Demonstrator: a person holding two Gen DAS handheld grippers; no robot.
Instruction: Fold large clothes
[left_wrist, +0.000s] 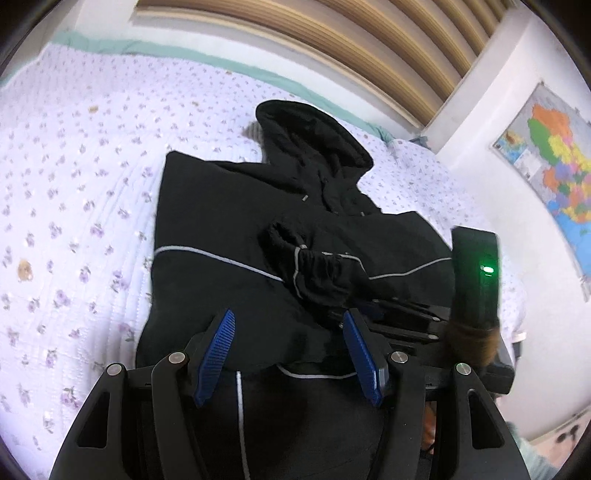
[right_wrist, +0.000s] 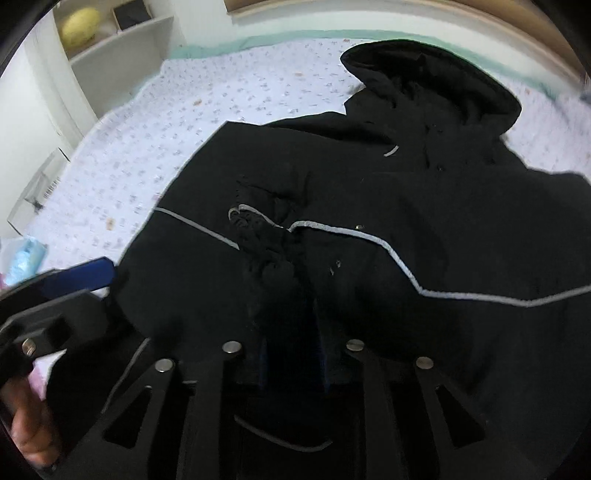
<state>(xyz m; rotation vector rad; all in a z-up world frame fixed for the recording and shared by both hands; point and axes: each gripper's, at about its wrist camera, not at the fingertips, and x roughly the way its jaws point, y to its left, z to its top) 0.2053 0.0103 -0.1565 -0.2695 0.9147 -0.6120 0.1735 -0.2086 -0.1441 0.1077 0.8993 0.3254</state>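
The left gripper (left_wrist: 288, 354) is held wide open above the near hem of a black hooded jacket (left_wrist: 229, 229), which is spread on a flowered bedspread (left_wrist: 74, 177). The right gripper (right_wrist: 291, 354) is clamped on jacket fabric.

I can read no words, brands or numbers anywhere. The wall map (left_wrist: 554, 162) beside my bed carries print too small to make out, and my black hooded jacket (left_wrist: 295, 229) shows only plain grey piping.
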